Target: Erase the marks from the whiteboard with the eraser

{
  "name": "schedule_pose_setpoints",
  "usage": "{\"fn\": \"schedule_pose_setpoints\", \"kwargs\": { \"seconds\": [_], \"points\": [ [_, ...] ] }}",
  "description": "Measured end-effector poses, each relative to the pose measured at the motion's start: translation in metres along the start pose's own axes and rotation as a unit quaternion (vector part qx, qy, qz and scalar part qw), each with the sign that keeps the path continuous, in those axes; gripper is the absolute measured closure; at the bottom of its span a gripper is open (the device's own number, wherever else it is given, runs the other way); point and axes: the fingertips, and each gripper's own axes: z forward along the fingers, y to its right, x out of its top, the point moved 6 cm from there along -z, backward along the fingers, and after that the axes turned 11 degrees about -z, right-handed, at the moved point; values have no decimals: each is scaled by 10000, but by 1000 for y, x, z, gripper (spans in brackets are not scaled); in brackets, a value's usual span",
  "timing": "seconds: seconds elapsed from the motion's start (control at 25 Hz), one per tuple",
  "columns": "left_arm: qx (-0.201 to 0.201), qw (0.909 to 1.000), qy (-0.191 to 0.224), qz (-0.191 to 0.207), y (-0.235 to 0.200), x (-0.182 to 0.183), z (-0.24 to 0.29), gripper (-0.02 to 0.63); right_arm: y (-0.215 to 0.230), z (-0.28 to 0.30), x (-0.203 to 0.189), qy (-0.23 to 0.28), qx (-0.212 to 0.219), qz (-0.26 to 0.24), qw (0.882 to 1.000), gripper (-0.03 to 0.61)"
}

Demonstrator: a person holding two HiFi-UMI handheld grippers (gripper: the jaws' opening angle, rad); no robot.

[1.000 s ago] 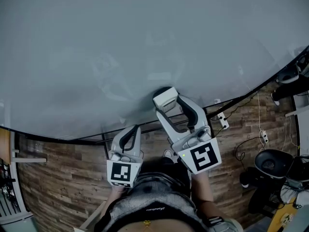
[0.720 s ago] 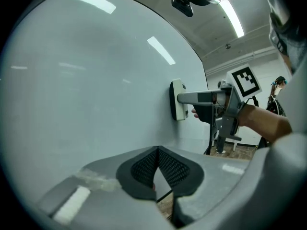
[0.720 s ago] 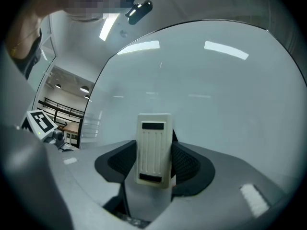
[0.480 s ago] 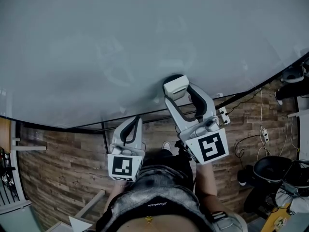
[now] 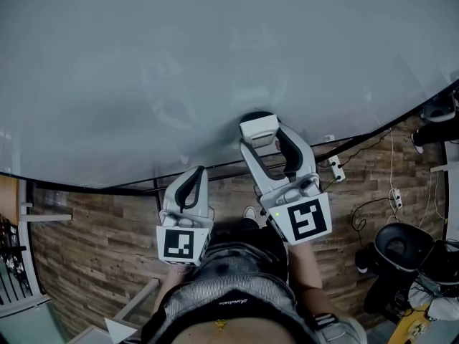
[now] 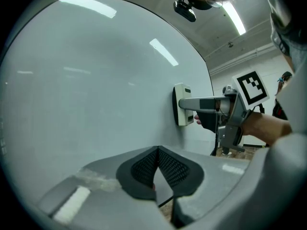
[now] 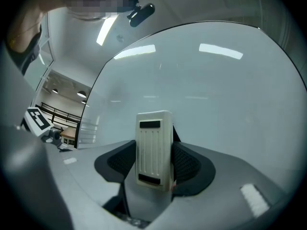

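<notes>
Since a second ago the right gripper has carried the eraser a little to the right along the whiteboard, then all but stopped over the last half second. I read that as one wiping stroke ending. From the head view the eraser sits against the whiteboard close to its bottom edge, somewhat right of the middle. The left gripper hangs below that edge, apart from the surface. I see only faint smudgy traces higher up the whiteboard, and I cannot tell whether they are leftover ink or reflections, so the job looks nearly done. In the left gripper view its jaws are pressed together with nothing between them, and across the whiteboard I see the eraser lying flat on the surface with the right gripper behind it. In the right gripper view the jaws are clamped on the eraser, which stands upright between them, its far face towards the whiteboard. My count is one eraser, one whiteboard, two grippers and no distinct marks.
</notes>
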Motion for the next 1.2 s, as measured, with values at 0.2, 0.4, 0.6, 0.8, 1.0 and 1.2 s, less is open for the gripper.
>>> {"fn": "schedule_pose_setpoints", "kwargs": {
  "seconds": [0.2,0.4,0.6,0.8,1.0,1.2],
  "points": [
    [-97,9999,-56,102,-13,-3,0,609,-5,4,-7,-117,-43,-67,9999,337],
    [-128,9999,-83,15,-28,-2,-4,609,-17,8,-17,-332,-165,-41,9993,337],
    [-266,9995,-133,74,-44,-3,-11,609,-36,12,-35,-631,-202,146,9977,337],
    [-279,9994,-188,-29,-68,-7,-26,609,-56,16,-44,-770,-365,271,9960,337],
    [-380,9991,-155,62,-87,-4,-34,609,-76,27,-40,-894,-423,175,9949,339],
    [-479,9987,-136,120,-109,-2,-53,609,-127,49,-27,-946,-129,48,9954,339]
  ]
}}
